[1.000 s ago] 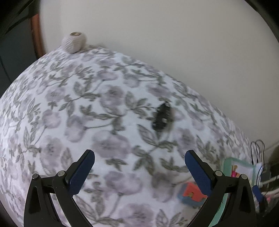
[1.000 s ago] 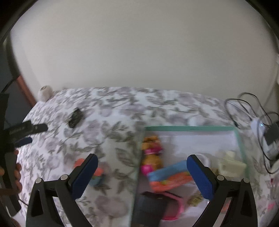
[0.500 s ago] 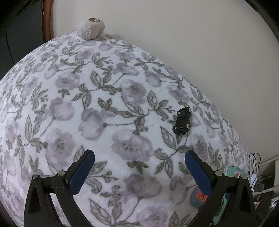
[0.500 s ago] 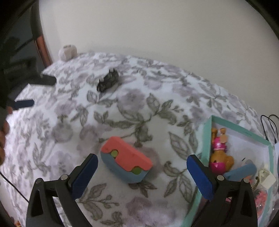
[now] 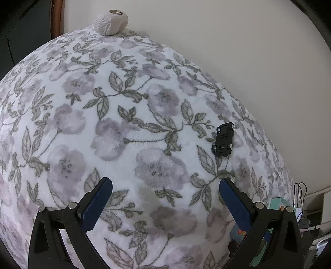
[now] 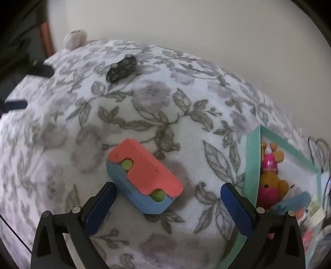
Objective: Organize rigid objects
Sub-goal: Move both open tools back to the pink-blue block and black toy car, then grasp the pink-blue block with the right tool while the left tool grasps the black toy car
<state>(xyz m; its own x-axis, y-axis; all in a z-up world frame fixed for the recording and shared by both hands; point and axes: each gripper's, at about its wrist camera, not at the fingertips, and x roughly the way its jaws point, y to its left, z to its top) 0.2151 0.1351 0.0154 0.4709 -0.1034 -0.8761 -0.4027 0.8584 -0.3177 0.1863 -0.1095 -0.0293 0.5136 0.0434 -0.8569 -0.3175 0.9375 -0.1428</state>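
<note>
Fleecy floral blanket [image 5: 128,128] fills my left wrist view, and on it I count one black toy car [image 5: 224,139], lying wheels-up ahead and to the right of my left gripper [image 5: 165,198]. One pale ball of yarn [image 5: 110,19] sits at the far edge by the wall. My left jaws stand wide apart, holding and touching nothing; the car is well clear of them.

From the right wrist I see what the left barely shows: one coral-and-blue block [image 6: 143,175] with two green dots, lying on the blanket between the fingers of my right gripper [image 6: 167,204], closer to the left finger, though I cannot tell whether it touches. These jaws are also spread wide, gripping nothing. To the right is one mint-green tray [image 6: 251,165] holding an orange-and-pink figure [image 6: 269,175] and other blurred toys. The car lies far ahead here, the yarn beyond it.
</note>
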